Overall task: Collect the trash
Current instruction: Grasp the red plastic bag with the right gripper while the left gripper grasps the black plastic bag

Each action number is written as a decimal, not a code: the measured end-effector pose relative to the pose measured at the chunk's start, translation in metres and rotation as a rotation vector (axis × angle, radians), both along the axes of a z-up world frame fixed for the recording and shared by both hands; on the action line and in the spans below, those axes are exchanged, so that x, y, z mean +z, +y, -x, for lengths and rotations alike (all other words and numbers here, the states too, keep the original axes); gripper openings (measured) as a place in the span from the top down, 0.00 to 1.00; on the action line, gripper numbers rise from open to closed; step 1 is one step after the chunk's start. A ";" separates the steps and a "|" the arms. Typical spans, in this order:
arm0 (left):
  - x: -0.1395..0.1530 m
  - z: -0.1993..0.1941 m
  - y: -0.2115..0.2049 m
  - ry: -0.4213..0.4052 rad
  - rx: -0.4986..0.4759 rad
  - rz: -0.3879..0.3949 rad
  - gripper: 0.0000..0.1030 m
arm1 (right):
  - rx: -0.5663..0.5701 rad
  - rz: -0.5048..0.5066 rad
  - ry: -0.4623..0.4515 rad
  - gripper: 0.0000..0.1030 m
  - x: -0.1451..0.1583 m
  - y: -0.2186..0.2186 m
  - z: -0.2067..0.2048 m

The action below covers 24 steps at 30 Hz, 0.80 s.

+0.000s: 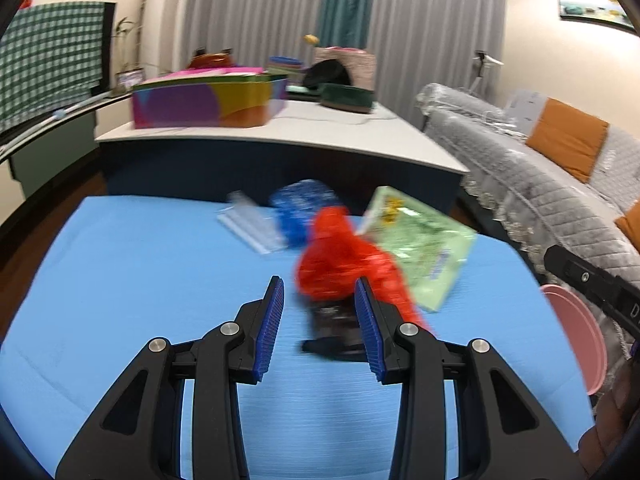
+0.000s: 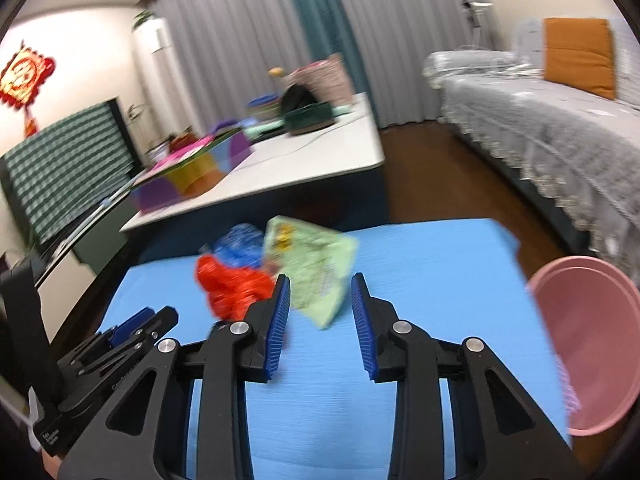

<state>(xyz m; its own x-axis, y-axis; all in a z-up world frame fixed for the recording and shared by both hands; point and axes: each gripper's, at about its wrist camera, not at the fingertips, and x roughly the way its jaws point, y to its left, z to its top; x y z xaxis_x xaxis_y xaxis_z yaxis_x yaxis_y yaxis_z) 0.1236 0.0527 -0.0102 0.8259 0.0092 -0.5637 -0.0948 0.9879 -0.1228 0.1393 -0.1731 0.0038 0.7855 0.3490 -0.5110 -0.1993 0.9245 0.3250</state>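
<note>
- The trash lies in a loose cluster toward the far edge of the blue mat (image 1: 140,280): a crumpled red wrapper (image 1: 336,256), a pale green packet (image 1: 420,248) just beside it on the right, a blue wrapper (image 1: 304,212) behind, and a clear plastic piece (image 1: 252,224) to the left. Heaped together like this, each piece can be picked off in turn.
- A dark, blurred item (image 1: 336,332) sits at the near foot of the red wrapper; what it is cannot be told.
- The left gripper (image 1: 320,324) points at the red wrapper with its jaws partly apart and nothing pressed between the pads; the dark item shows in the gap. It looks lined up to take that end of the pile.
- The right gripper (image 2: 320,316) faces the green packet (image 2: 316,276), jaws likewise partly apart and empty, the packet's near corner showing between the tips. Whether the pads touch it cannot be told through the blur.
- A pink bin (image 2: 592,340) stands off the mat's right edge, near the right gripper, probably placed there to receive the trash.
- Beyond are a white table (image 1: 360,136) with a colourful box (image 1: 208,100), and a covered sofa (image 1: 540,184).
</note>
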 end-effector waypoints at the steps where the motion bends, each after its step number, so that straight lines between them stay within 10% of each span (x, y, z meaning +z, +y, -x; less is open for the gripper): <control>1: -0.001 0.000 0.005 0.003 0.008 0.003 0.64 | 0.023 0.000 0.006 0.69 -0.003 0.009 -0.002; 14: -0.021 -0.013 0.027 0.041 0.012 0.037 0.64 | 0.185 0.049 0.139 0.65 -0.049 0.072 -0.034; 18: -0.028 -0.016 0.020 0.059 -0.030 0.047 0.64 | 0.192 0.080 0.136 0.95 -0.053 0.078 -0.036; 24: -0.039 -0.026 0.006 0.100 -0.087 0.081 0.64 | 0.139 0.093 0.082 0.96 -0.042 0.064 -0.031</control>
<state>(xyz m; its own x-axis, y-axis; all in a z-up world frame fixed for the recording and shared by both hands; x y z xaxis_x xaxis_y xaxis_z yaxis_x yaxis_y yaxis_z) 0.1492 0.0587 -0.0491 0.7611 -0.1084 -0.6395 -0.0255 0.9802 -0.1965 0.1702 -0.1090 -0.0379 0.6873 0.3997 -0.6065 -0.3037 0.9166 0.2598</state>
